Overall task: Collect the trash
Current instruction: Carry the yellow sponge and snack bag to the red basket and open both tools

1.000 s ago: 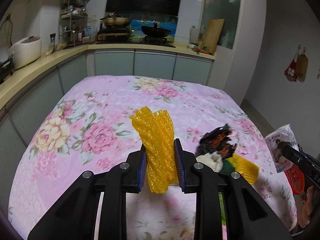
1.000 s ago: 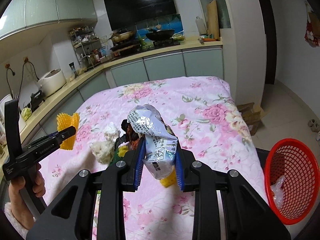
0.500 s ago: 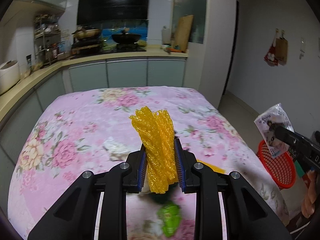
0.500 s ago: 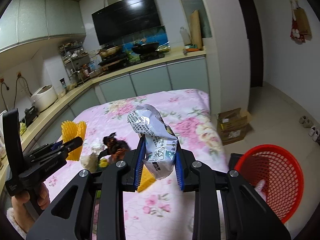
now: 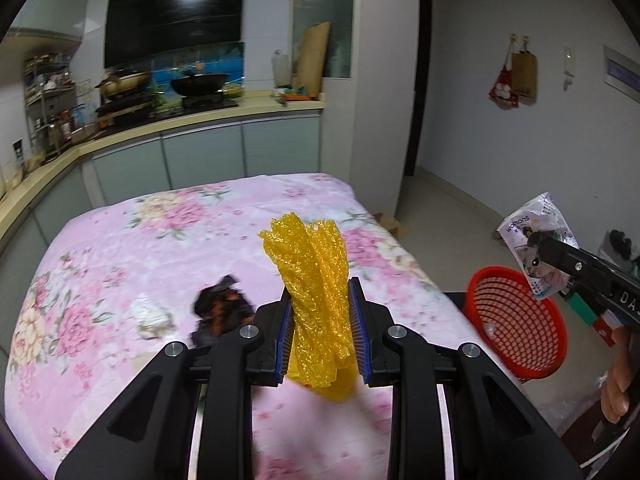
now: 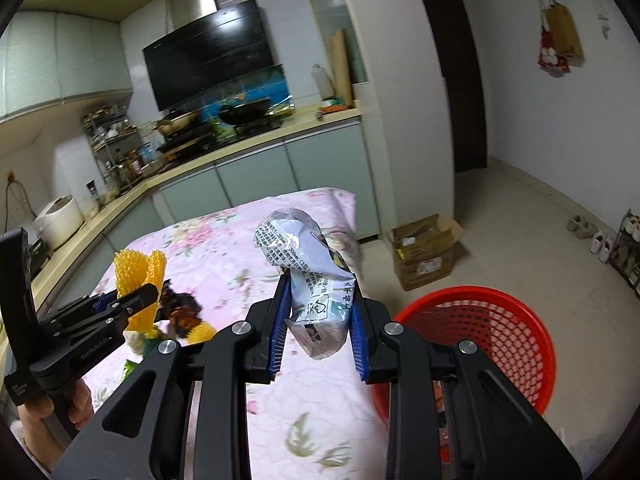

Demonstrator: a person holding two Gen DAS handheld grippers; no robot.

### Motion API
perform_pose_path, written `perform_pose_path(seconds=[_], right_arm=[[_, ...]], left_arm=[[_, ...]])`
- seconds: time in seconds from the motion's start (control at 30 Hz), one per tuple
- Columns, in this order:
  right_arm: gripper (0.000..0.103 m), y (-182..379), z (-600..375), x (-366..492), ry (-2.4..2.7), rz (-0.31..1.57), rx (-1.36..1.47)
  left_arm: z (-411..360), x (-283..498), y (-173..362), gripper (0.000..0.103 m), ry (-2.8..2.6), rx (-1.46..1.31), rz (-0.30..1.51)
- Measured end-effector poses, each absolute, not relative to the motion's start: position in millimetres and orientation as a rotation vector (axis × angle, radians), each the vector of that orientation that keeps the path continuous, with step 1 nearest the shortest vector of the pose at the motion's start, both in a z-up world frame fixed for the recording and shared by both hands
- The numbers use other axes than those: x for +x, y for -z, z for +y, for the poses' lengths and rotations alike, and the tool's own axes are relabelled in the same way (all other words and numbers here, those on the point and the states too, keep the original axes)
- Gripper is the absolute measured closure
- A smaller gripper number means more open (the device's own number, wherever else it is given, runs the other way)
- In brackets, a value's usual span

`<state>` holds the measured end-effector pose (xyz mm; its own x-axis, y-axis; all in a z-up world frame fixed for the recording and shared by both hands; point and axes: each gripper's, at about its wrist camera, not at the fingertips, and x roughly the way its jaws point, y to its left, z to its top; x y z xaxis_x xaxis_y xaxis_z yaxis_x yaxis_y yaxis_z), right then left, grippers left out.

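My left gripper [image 5: 320, 320] is shut on a yellow foam net [image 5: 312, 276] and holds it above the floral tablecloth [image 5: 120, 248]. It also shows in the right wrist view [image 6: 138, 276]. My right gripper [image 6: 318, 320] is shut on a crumpled silver wrapper [image 6: 312, 272], held above the table's right edge, just left of the red basket [image 6: 488, 340]. In the left wrist view the wrapper [image 5: 540, 248] hangs above the basket [image 5: 516, 320], which stands on the floor right of the table.
A dark wrapper [image 5: 220, 308], white crumpled paper [image 5: 150, 314] and green and yellow scraps [image 6: 200, 332] lie on the table. A cardboard box [image 6: 424, 252] sits on the floor by the cabinets. Shoes [image 6: 592, 236] line the right wall.
Both grippers have swung right, toward the red basket, still holding their items. The basket now fills more of both views.
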<state>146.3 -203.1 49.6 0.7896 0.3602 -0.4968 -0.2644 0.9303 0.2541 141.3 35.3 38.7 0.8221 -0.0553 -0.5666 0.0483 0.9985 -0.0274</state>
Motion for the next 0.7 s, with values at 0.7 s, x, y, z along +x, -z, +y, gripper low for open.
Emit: perform_pose_path(seconds=[0.7], right_arm=[[0.076, -34.0, -287.3, 159.0, -0.14, 0.623, 0.322]], left_arm=[[-60.2, 176.5, -36.0, 0.079, 0.236, 0.038, 0.644]])
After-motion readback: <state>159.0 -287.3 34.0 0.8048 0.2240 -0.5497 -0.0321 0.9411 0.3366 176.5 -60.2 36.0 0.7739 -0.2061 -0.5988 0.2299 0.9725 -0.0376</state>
